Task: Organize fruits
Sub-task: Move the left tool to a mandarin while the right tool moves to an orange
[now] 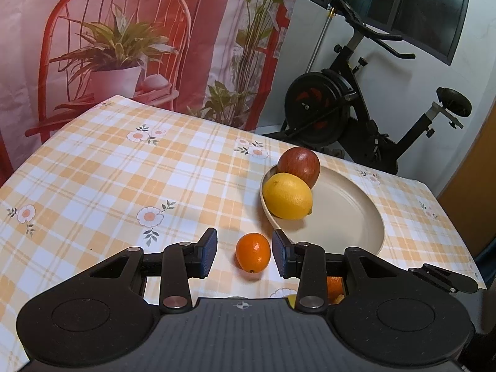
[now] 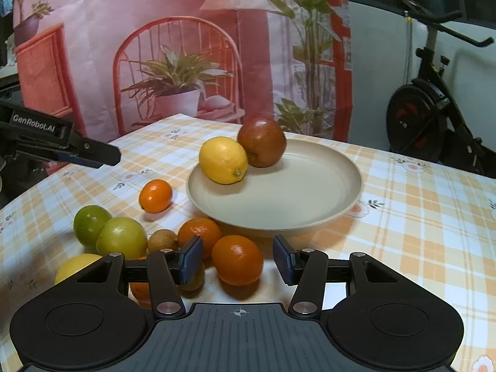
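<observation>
Small glossy kumquat (image 1: 253, 252) sits on the counter (image 1: 108, 170) between the left tool (image 1: 244, 252) pads, untouched, jaws open. Beige plate (image 1: 350, 217) near the far right corner holds a lemon (image 1: 287, 195) and an apple (image 1: 299, 162). Right tool (image 2: 238, 259) open over an orange (image 2: 237, 259). Counter's left half is bare.

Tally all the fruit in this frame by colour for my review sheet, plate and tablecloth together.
Orange fruit: 4 (one partly hidden)
Yellow fruit: 2
Green fruit: 2
Red apple: 1
Brown fruit: 1
Dull yellowish fruit, mostly hidden: 1
Total: 11
</observation>
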A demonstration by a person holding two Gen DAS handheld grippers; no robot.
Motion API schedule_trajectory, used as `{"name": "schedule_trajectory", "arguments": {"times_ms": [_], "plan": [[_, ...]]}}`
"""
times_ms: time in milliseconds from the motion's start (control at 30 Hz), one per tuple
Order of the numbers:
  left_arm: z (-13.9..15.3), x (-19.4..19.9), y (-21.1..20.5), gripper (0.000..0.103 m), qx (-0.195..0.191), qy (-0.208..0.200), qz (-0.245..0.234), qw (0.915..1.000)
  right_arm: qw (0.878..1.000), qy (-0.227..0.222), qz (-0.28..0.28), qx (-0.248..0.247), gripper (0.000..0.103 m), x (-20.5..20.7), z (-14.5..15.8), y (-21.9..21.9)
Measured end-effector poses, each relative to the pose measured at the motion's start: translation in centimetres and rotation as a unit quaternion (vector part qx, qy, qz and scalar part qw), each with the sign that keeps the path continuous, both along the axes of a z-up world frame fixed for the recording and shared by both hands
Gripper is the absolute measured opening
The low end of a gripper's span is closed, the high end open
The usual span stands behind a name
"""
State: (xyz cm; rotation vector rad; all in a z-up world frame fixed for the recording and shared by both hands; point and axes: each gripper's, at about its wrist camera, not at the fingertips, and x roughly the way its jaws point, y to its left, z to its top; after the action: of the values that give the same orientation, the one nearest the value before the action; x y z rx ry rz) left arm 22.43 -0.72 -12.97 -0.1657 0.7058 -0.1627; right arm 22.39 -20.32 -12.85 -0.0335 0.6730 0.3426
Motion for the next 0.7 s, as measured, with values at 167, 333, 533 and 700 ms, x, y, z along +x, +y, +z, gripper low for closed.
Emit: {"name": "schedule_trajectory", "arguments": {"times_ms": [167, 333, 533, 700], "plan": [[-0.01, -0.01, -0.06, 0.041, 0.002, 0.001, -0.002, 1.0000, 1.000, 0.012, -0.004, 0.002, 0.045, 0.09, -0.29, -0.15], [-0.14, -0.08, -0.03, 0.041, 0.002, 0.004, -0.003, 1.0000, 1.000, 0.027, -0.001, -0.001, 0.044, 0.31, -0.65, -0.02], [-0.27, -0.15, -0.07, 0.041, 0.005, 0.009, -0.002, 0.9999, 0.999, 0.033, -0.003, 0.001, 0.036, 0.42, -0.81, -0.01], [-0.34, -0.13, -0.19, 0.041, 0.007, 0.012, -0.003, 0.9999, 0.999, 0.032, -0.002, 0.007, 0.035, 0.32, -0.80, -0.18]]}}
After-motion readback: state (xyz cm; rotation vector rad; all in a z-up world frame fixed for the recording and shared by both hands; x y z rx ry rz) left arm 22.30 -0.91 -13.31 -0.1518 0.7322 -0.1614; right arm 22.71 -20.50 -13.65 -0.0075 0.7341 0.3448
